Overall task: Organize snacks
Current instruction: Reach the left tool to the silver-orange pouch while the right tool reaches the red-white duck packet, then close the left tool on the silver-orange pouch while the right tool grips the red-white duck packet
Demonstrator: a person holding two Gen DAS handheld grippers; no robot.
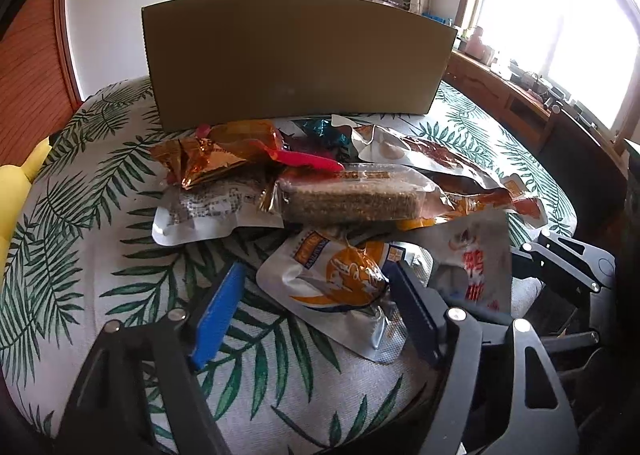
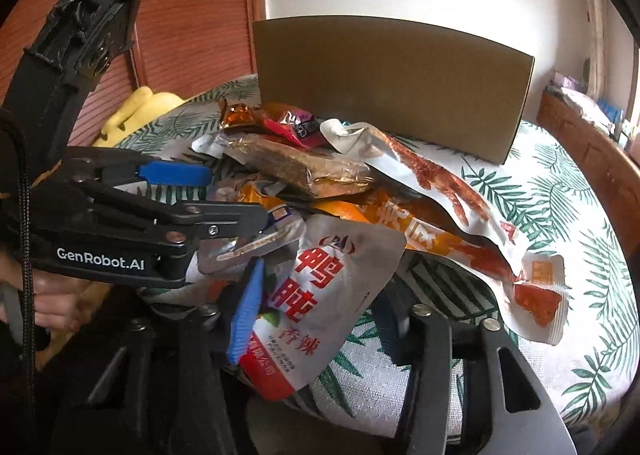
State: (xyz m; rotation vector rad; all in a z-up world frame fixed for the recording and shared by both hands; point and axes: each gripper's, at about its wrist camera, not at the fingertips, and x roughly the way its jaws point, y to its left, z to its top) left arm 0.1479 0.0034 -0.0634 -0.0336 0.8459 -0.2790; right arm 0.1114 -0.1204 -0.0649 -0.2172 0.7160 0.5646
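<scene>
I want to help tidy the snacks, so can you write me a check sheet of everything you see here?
Surface: leaf-print bedcover, soft and uneven.
Job's things: snack pile with a brown bar in clear wrapper on top; cardboard box standing behind it.
Clutter: yellow soft thing at the bed's edge.
Grippers: left gripper open around a white-orange packet; right gripper around the duck-gizzard packet, grip unclear.
Cables: black cord hanging by the left gripper.
Surroundings: wooden panel, bright window, wooden sideboard.
</scene>
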